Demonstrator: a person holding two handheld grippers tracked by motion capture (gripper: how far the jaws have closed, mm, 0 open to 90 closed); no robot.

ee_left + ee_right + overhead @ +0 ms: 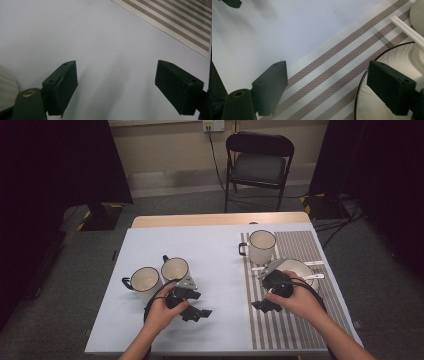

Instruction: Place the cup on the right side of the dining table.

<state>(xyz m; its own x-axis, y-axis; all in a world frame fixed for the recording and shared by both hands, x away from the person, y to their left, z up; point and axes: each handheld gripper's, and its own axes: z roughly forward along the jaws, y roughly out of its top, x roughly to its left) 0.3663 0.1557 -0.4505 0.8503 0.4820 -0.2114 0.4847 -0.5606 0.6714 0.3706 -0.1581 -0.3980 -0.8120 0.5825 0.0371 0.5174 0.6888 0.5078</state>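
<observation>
Both grippers are held low over the table in a person's hands. My left gripper [200, 313] [116, 75] is open above the plain pale mat [100, 37], with nothing between its jaws. My right gripper [261, 306] [327, 72] is open over the striped placemat [332, 65], also holding nothing. Just beside its right jaw is a white dish with a dark rim [296, 268] [387, 105]. A white utensil handle [404, 26] lies across the dish's far side.
Two white mugs [145, 279] [175, 268] stand just beyond the left hand. A third mug [262, 246] stands on the placemat [300, 240] behind the dish. White utensils [314, 264] lie by the dish. A black chair [259, 165] stands beyond the table.
</observation>
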